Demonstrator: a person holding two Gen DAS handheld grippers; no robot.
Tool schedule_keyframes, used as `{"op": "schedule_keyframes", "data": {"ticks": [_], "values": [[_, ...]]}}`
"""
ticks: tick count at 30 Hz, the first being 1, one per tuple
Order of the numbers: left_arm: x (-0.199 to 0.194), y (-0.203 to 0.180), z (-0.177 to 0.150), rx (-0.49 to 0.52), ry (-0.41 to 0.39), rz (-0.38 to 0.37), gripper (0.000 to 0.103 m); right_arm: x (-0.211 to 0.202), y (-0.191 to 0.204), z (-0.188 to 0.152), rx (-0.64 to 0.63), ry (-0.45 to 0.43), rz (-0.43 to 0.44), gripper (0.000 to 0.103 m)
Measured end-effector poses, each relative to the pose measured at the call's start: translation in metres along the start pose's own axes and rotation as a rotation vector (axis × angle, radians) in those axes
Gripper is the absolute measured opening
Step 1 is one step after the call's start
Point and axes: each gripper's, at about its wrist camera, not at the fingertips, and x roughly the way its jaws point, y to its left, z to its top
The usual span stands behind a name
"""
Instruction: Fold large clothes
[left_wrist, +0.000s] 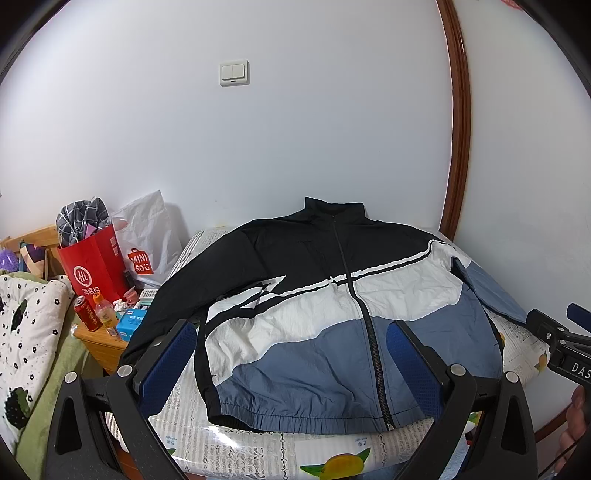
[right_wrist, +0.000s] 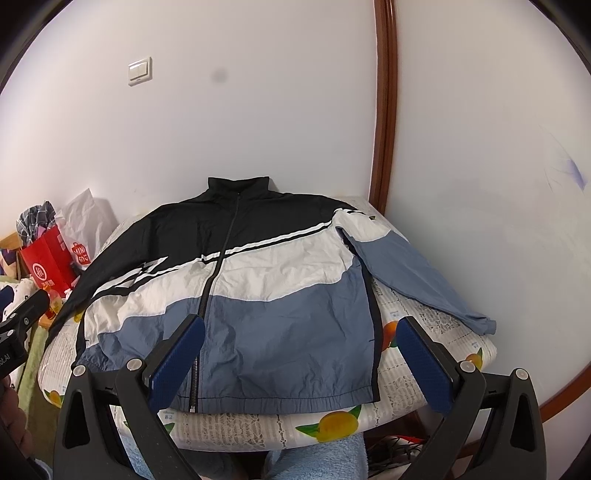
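Jacket (right_wrist: 236, 295) flat on table (right_wrist: 332, 424), zipped, collar toward wall, L gripper (left_wrist: 291, 343) & R gripper (right_wrist: 301, 343) agape, prob. clear of it

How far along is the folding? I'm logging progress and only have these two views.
Done: the jacket lies spread flat, zipped, front up on the table. In hand: nothing; the left gripper and right gripper hover open above the hem. Left: all the folding; the blue sleeve and black sleeve lie unfolded.
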Motion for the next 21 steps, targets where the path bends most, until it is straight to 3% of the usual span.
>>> {"op": "schedule_keyframes", "data": {"ticks": [21], "values": [[0.017,0.005,0.000,0.010,-0.004,-0.023,0.103,0.014,-0.006,0.004,0.020,0.008,0.002,0.102]]}}
